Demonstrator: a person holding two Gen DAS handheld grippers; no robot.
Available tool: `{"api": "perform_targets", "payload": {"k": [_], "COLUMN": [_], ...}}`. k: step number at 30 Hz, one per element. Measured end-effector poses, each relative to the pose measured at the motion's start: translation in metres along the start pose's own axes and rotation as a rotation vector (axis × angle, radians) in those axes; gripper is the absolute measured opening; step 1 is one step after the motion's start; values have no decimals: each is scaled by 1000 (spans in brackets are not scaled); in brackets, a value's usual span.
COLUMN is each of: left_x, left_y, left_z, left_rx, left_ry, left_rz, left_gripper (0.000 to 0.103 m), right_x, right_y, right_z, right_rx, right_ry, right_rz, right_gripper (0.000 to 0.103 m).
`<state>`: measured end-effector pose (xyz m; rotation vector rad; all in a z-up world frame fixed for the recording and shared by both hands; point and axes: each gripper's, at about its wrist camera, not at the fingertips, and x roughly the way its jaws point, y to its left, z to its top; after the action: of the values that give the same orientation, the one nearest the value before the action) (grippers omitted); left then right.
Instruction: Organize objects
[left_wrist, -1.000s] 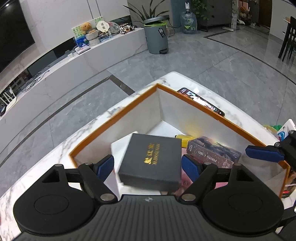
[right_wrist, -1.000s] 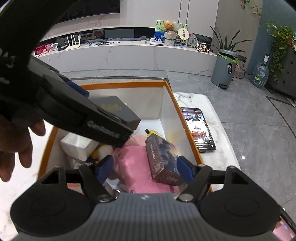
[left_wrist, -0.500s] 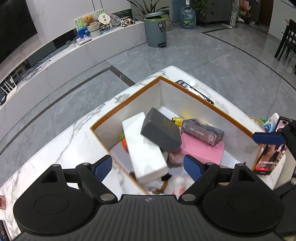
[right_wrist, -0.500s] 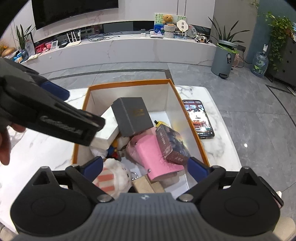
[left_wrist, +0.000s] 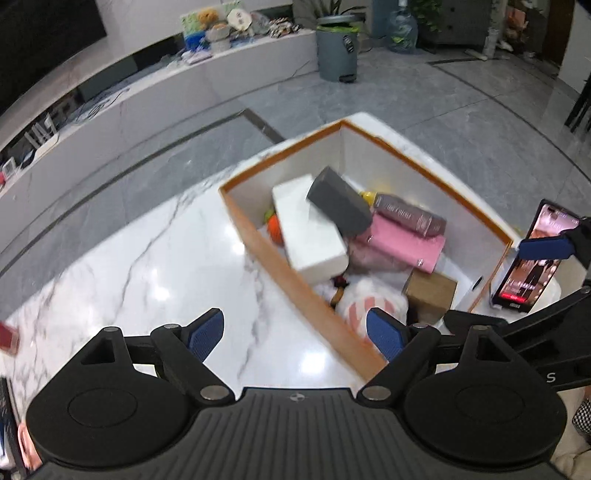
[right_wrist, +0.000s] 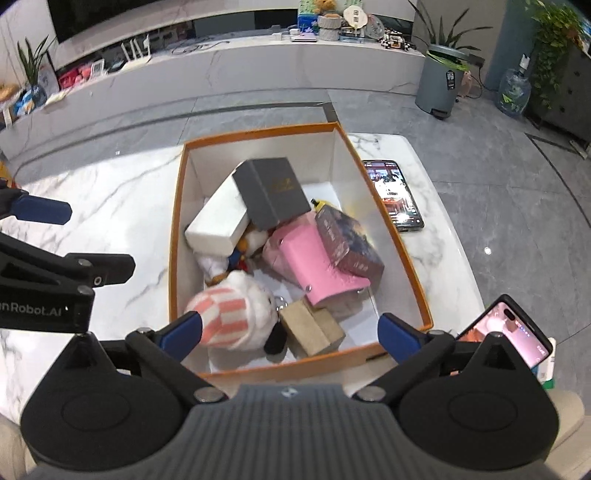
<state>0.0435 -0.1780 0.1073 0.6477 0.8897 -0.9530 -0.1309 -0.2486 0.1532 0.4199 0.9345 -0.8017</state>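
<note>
Right wrist view looks down into the orange-rimmed box (right_wrist: 177, 236), which stands on the marble table (right_wrist: 110, 206). Inside the box, the dark grey gift box (right_wrist: 273, 192) lies tilted, leaning on the white box (right_wrist: 218, 221) near the far left wall. Beside it toward the right wall lie the pink pouch (right_wrist: 314, 262) and the photo card box (right_wrist: 347, 236). At the near wall of the box are the striped plush toy (right_wrist: 236, 310) and a small brown cardboard box (right_wrist: 310, 325). One smartphone (right_wrist: 393, 195) lies on the table just right of the box. The right gripper (right_wrist: 290, 332) hovers above the near wall with jaws wide and holds nothing. The left gripper (left_wrist: 295, 332) is over the table, left of the box, also wide and empty.
</note>
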Motion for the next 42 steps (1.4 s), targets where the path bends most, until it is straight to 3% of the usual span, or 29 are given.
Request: {"api": "perform_targets", "payload": {"k": [7, 12, 42], "left_x": [-10, -11, -8], "left_y": [1, 9, 5], "left_z": [-23, -33, -46], "left_rx": [13, 6, -2], "left_ry": [-10, 10, 5], "left_rz": [92, 66, 22], "left_gripper": [100, 100, 100], "right_x": [-1, 5, 10], "right_y": [9, 15, 35], "right_z": [-9, -12, -23], "right_rx": [-8, -13, -63], "right_ry": [55, 104, 129], "right_rz": [-3, -6, -45], "right_gripper": [101, 101, 101]}}
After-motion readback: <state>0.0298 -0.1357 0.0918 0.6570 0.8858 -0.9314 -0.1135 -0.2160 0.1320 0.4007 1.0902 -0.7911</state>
